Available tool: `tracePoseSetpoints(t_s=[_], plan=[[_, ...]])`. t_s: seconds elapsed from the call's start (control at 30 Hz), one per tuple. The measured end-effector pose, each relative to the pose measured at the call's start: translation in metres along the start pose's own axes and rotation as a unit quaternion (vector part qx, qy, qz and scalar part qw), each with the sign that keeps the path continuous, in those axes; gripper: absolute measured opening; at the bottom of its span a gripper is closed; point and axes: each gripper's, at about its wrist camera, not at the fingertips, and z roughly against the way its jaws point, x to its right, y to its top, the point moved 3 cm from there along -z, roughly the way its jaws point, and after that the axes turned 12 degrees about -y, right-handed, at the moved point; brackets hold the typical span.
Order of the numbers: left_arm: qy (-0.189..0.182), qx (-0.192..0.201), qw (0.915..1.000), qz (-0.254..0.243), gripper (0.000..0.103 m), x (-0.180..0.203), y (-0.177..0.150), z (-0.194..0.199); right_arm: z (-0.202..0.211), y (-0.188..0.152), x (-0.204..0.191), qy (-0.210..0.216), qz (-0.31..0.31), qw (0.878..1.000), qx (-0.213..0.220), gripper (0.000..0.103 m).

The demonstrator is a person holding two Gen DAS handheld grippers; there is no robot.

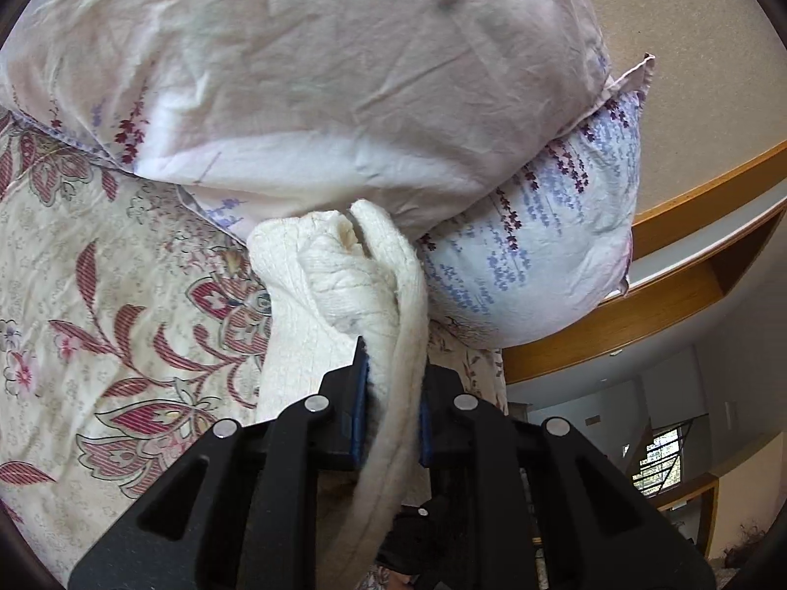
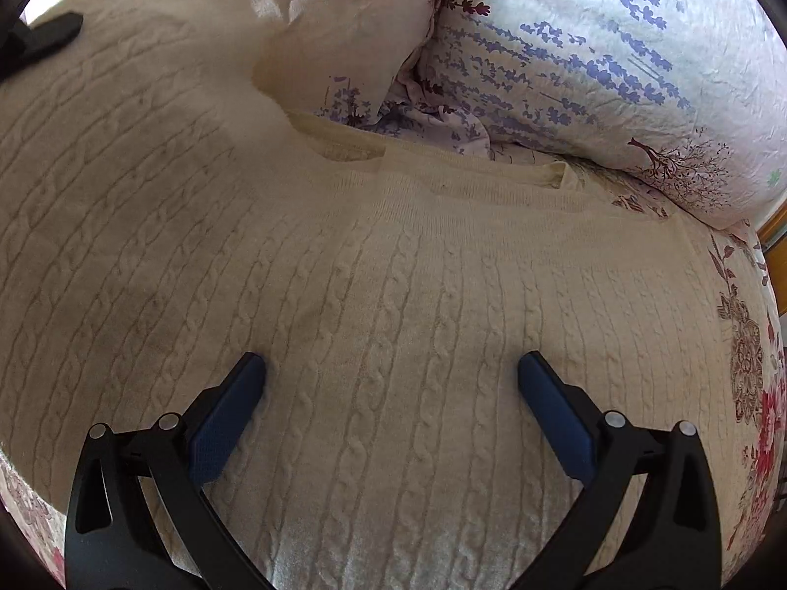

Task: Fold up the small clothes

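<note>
The bed [image 1: 98,295] carries a cream bedsheet [image 2: 747,354] printed with red and pink floral patterns. Two pillows lie at its head. The pink pillow [image 1: 319,73] bears a green clover print and rests on top of the lavender-print pillow [image 1: 541,255], which touches the sheet near a wooden headboard shelf [image 1: 664,295].

The cream cable-knit sweater [image 2: 369,295] lies spread over the bed in the right wrist view, covering most of the sheet. Its neckline [image 2: 344,147] points toward the pillows. One portion of the sweater on the left side is raised above the rest, with a black gripper part visible at its upper edge.

The left gripper [image 1: 391,393] is pressed together on a bunched fold of the sweater [image 1: 344,285]. The fabric is pinched between the blue pads [image 1: 361,413] and hangs down below the gripper; the bunched end rises in front of the pillows.

The right gripper [image 2: 391,368] is spread wide. Its fingertips [image 2: 251,368] sit on or just above the knit surface of the sweater body; contact cannot be confirmed. Nothing lies between its blue pads except the flat fabric below.
</note>
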Motion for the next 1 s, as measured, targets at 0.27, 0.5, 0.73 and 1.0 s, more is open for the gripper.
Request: tracePoseSetpoints(t_s=[0.27, 0.5, 0.73, 1.0], plan=[[-0.036, -0.01, 0.9991, 0.02, 0.013, 0.011, -0.004, -0.019, 0.002, -0.005, 0.0, -0.004, 0.014, 1.0, 0.013, 0.102], [-0.031, -0.019, 0.9989, 0.031, 0.013, 0.007, -0.01, -0.028, 0.005, -0.002, 0.033, 0.069, 0.003, 0.998, 0.007, 0.102], [-0.05, -0.032, 0.9972, 0.046, 0.012, 0.021, -0.016, -0.058, 0.015, -0.023, 0.144, 0.14, -0.113, 0.983, 0.027, 0.102], [-0.057, -0.111, 0.9914, 0.038, 0.012, 0.044, -0.049, -0.149, 0.015, -0.058, 0.229, 0.118, -0.204, 0.972, 0.014, 0.102]])
